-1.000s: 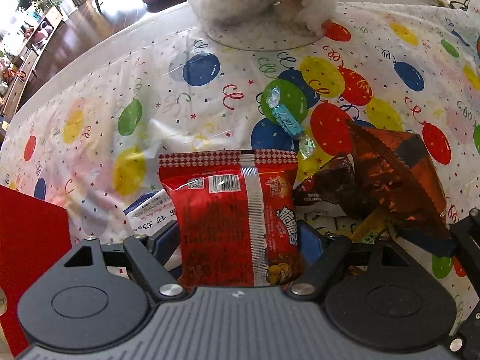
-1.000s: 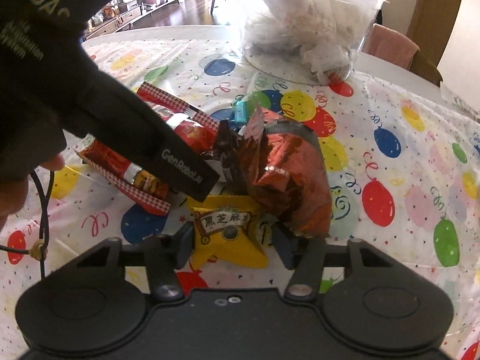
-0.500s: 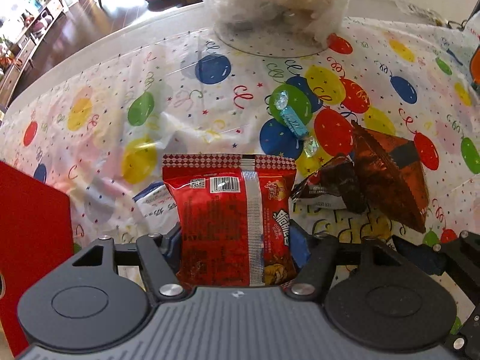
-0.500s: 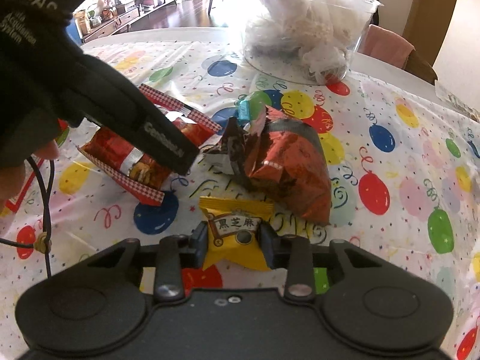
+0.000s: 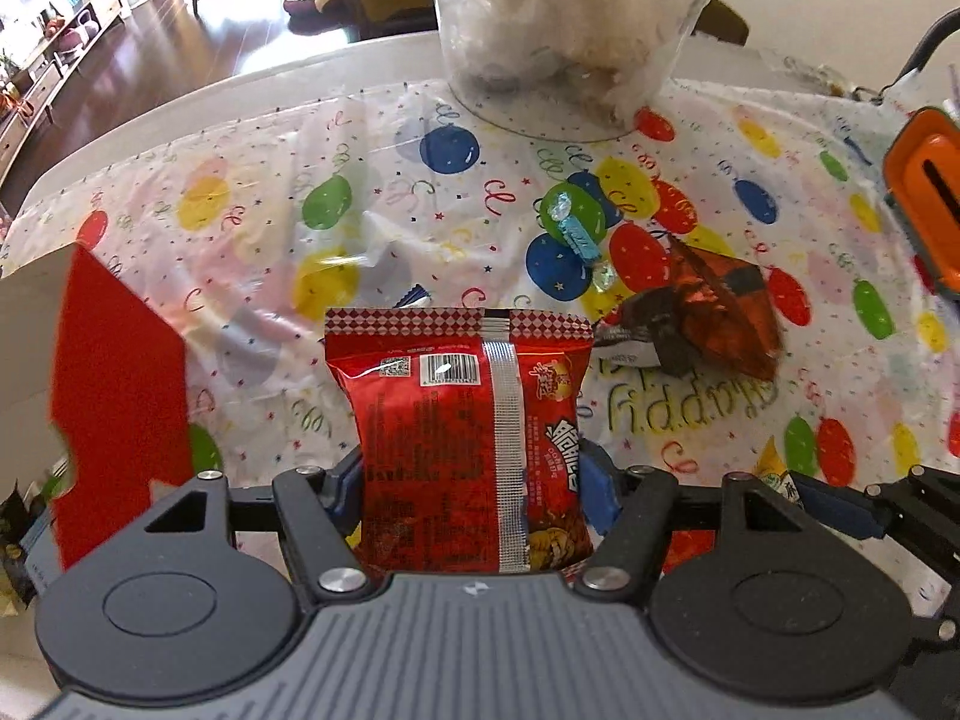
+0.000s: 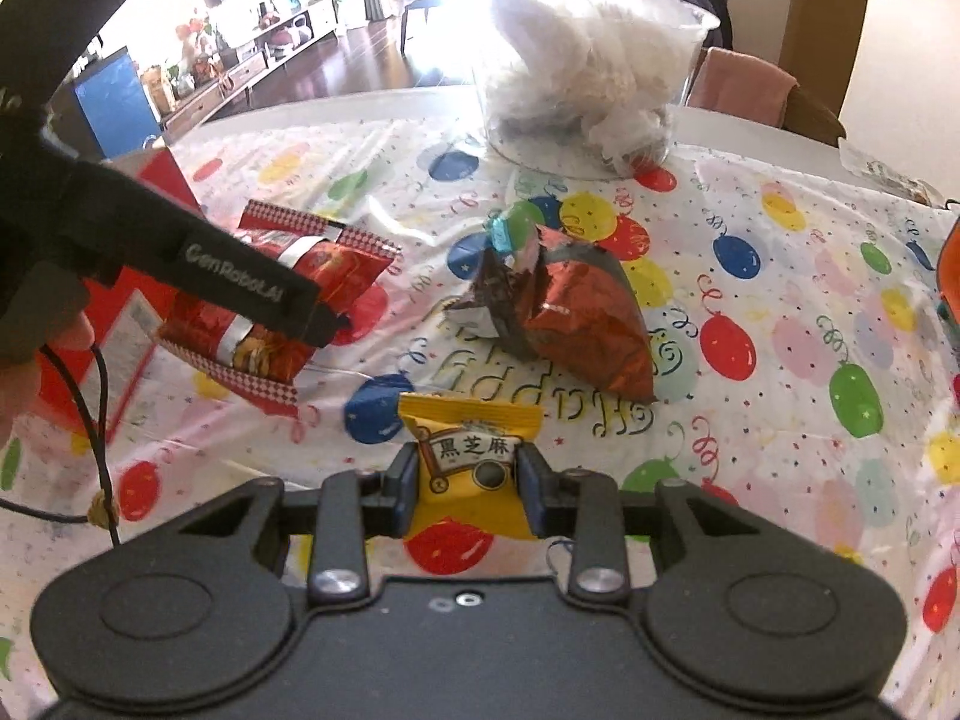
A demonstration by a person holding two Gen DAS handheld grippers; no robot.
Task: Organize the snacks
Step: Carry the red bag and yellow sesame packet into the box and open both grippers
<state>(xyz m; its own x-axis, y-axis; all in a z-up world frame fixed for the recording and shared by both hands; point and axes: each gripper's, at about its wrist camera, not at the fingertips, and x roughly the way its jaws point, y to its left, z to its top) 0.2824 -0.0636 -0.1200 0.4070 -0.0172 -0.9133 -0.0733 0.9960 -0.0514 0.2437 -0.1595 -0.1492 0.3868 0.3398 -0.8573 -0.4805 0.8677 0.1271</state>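
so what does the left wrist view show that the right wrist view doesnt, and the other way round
Only the left wrist view shows the barcode on the red snack packet clamped in the left gripper, and an orange-and-grey object at the right edge.

Only the right wrist view shows the yellow snack packet face-on in the right gripper, the left gripper's outside, and a blue panel in the room.

Both show the balloon tablecloth, the copper foil bag, the blue wrapped candy, the clear container and the red box.
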